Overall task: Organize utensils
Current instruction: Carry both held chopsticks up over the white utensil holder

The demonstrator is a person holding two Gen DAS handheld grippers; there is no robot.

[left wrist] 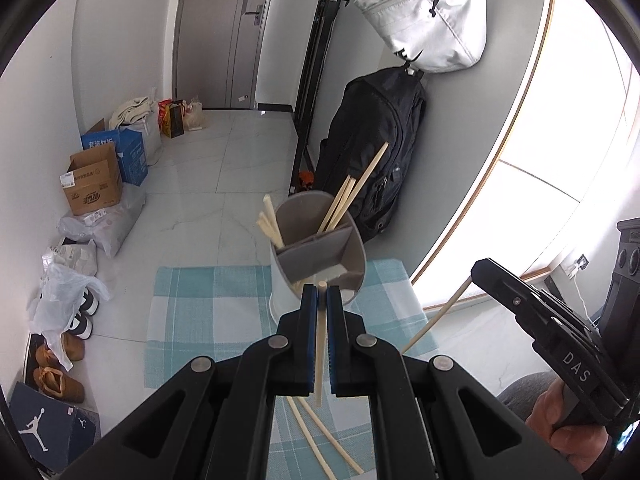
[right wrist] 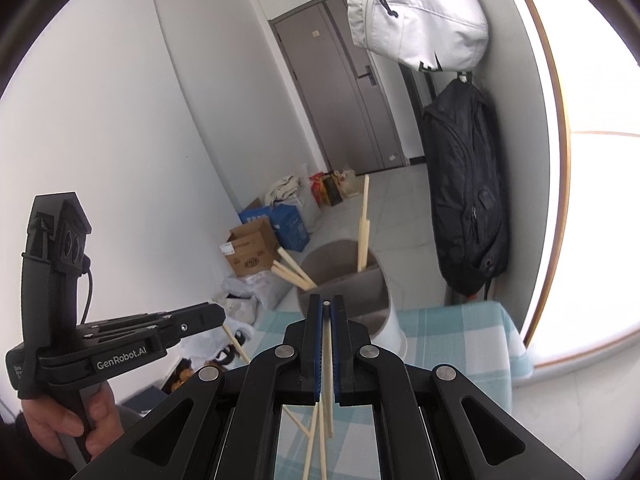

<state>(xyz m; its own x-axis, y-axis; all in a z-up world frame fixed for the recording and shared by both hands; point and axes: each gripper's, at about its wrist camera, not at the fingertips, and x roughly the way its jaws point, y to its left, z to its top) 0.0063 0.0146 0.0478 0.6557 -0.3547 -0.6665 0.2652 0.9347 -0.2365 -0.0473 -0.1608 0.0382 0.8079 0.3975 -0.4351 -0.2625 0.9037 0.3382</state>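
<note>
Left gripper (left wrist: 320, 294): blue-padded black fingers clamped on 1 pale wooden chopstick (left wrist: 320, 344), just before the grey-and-white divided plastic utensil holder (left wrist: 352, 256) on the teal checked cloth surface (left wrist: 200, 304). Right gripper (right wrist: 327, 307): fingers clamped on another chopstick (right wrist: 328, 368). Loose chopsticks (left wrist: 320, 436) lie beneath. Only the left view shows the holder's divider and the navy shoebox (left wrist: 44, 428).

Chopsticks (left wrist: 320, 344): pale, matt wood or bamboo. Utensil holder (left wrist: 316, 256): smooth matt plastic, grey inside, white outside. Tablecloth (left wrist: 200, 312): woven checked cloth, matt. Left gripper (left wrist: 320, 300): matt black plastic, blue ribbed pads, brushed metal pivot pins. Floor (left wrist: 208, 184): glossy marble-look tile. Backpack (left wrist: 376, 140): black fabric.
</note>
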